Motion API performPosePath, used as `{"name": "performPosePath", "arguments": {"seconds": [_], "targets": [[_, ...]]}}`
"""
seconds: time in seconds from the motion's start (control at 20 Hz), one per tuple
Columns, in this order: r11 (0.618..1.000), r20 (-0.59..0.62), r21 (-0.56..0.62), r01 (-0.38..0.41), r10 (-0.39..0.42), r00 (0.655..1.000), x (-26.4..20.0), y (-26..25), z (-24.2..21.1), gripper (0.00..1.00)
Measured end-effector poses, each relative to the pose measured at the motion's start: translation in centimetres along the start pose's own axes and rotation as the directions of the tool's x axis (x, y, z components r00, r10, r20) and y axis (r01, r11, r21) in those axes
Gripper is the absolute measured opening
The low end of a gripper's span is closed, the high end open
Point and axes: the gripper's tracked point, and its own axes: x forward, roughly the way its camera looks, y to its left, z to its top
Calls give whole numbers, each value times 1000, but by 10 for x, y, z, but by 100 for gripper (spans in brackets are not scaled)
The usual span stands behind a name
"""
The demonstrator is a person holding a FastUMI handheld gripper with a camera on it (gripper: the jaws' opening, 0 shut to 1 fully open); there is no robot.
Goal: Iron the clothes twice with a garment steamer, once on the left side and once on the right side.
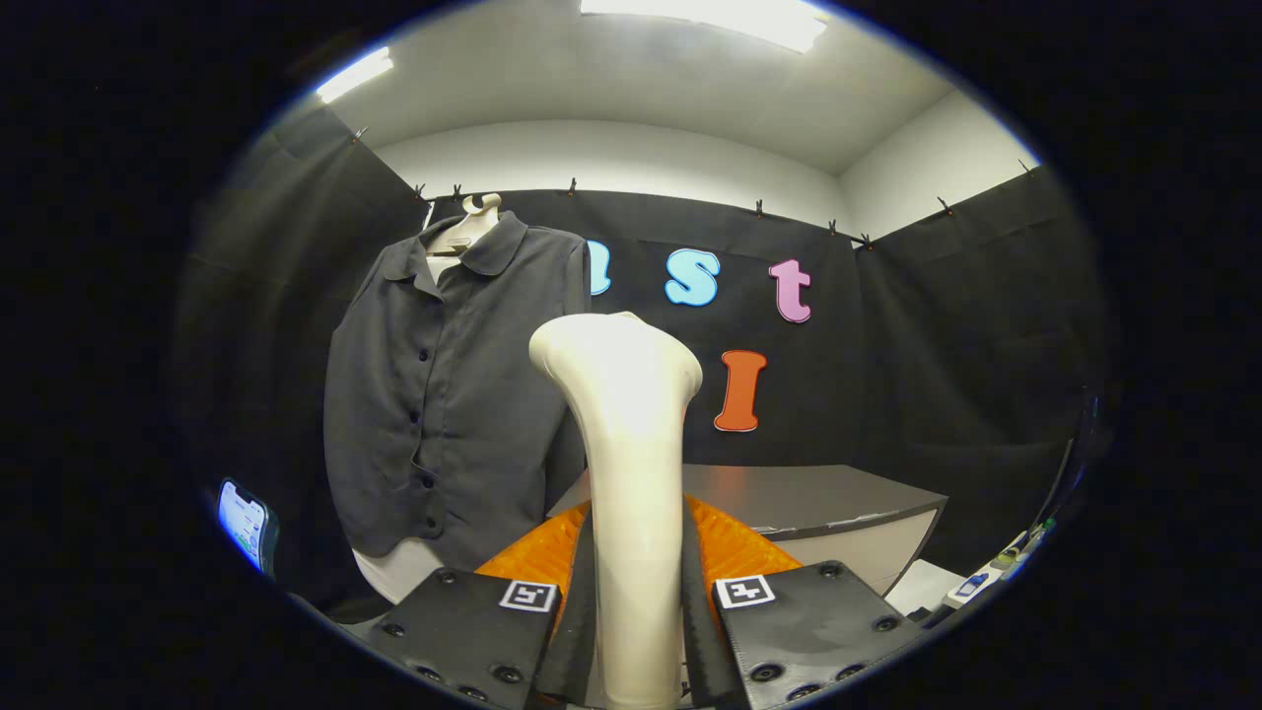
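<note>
Tongs [636, 631] clamped on the upright cream plastic garment steamer [626, 444], its head short of the dark grey buttoned shirt [444, 394] (hanging ahead, leftward).

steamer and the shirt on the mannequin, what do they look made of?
Steamer, clamped in the tool: likely cream plastic with a glossy finish; highlights run along its smooth neck. Shirt: dark grey woven fabric, matte, with soft folds and small buttons; fibre unclear.
</note>
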Motion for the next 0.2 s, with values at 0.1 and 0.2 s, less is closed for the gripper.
{"name": "performPosePath", "arguments": {"seconds": [0.1, 0.2], "targets": [[1000, 8, -1, -3, 3, 1000, 0, -1, 0, 45], [1000, 8, -2, -7, 7, 1000, 1, 0, 0, 45]]}}
